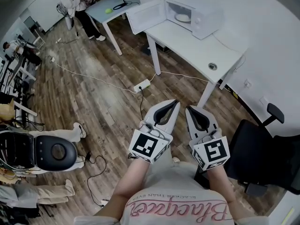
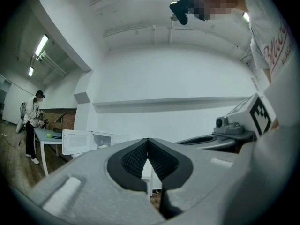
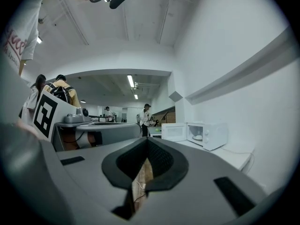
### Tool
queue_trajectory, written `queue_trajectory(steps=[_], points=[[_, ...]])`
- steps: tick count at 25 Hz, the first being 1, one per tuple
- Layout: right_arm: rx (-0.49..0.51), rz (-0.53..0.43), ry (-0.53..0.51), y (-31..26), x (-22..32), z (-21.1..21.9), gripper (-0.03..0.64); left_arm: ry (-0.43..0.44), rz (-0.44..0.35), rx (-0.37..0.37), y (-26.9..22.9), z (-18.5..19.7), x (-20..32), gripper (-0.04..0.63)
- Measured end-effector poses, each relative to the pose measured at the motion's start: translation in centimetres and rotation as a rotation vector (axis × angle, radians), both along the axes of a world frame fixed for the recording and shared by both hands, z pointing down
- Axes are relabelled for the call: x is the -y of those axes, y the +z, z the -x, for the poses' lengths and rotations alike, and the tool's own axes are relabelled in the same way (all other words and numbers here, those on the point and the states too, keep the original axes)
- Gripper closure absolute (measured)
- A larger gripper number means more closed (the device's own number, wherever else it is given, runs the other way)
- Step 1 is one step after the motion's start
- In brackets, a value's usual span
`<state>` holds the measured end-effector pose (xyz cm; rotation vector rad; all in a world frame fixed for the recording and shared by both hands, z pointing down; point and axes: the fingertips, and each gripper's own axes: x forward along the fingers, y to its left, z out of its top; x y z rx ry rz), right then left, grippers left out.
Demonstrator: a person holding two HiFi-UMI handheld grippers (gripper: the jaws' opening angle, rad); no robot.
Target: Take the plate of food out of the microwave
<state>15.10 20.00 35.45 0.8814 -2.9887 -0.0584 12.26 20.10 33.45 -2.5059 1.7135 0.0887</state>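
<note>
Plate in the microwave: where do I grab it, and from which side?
Probably its front rim. The plate lies flat inside the microwave, walled on every side but the front, where the door stands swung wide. Come in level through that opening and pinch the nearest edge. The right gripper is shut, so open it first.

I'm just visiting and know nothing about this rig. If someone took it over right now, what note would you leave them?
Left tool: shut, empty.
Right tool: shut, empty.
Things: the microwave stands on the white table with its door swung open. The plate sits inside.
Done: the door is open, nothing else.
Left: both tools are over the floor, well short of the table. Walk up, open a tool, grip the plate and draw it out.
</note>
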Motion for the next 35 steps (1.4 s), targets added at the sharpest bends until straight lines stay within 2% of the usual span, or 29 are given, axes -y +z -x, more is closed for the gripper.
queue_trajectory(steps=[8, 15, 21, 35], points=[[0.001, 0.01, 0.017, -0.2, 3.3, 1.8, 0.606, 0.019, -0.004, 0.029, -0.1, 2.0, 3.5, 0.589], [0.019, -0.003, 0.027, -1.0, 6.8, 4.3, 0.606, 0.011, 0.045, 0.015, 0.1, 5.0, 7.0, 0.589], [-0.012, -0.02, 0.042, -0.9, 9.5, 6.4, 0.606, 0.027, 0.062, 0.022, 0.4, 6.8, 9.7, 0.59], [-0.051, -0.043, 0.024, -0.9, 15.0, 11.3, 0.607, 0.045, 0.029, 0.002, 0.4, 11.3, 15.3, 0.589]])
